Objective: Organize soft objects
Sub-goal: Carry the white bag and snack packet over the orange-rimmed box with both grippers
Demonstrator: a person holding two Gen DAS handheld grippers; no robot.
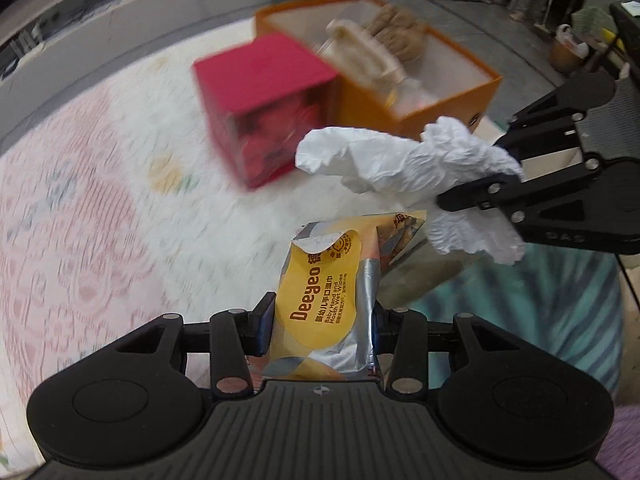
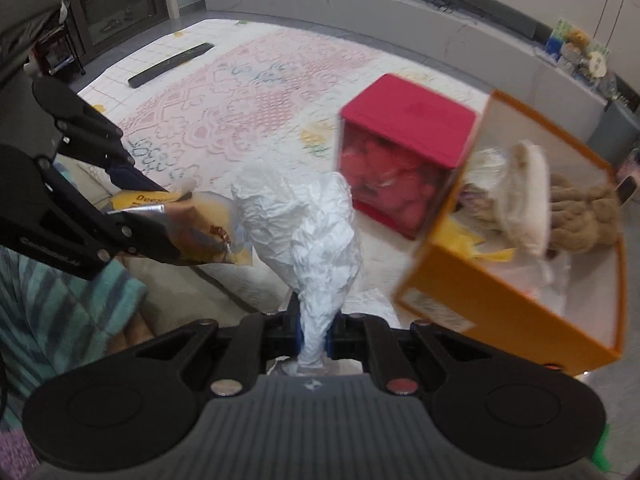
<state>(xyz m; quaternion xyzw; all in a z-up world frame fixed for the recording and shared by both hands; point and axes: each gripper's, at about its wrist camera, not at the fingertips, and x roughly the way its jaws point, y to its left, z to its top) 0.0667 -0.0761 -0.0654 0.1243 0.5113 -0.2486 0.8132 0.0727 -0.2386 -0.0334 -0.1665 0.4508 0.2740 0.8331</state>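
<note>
Both tongs loaded above the rug, orange box ahead.

My left gripper [image 1: 320, 320] pinches the wipes pack [image 1: 324, 312]; my right gripper [image 2: 314, 336] clamps crumpled white tissue [image 2: 308, 236]. Pink-patterned rug [image 2: 248, 92] lies open left of the orange box [image 2: 500, 304]; red cube [image 2: 404, 152] touches it; grey ledge [image 2: 400, 12] beyond.

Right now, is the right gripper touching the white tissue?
Touching. In the right wrist view the right gripper has its jaws shut on the bunched neck of the white tissue, with blue pads pressed against both sides.
</note>
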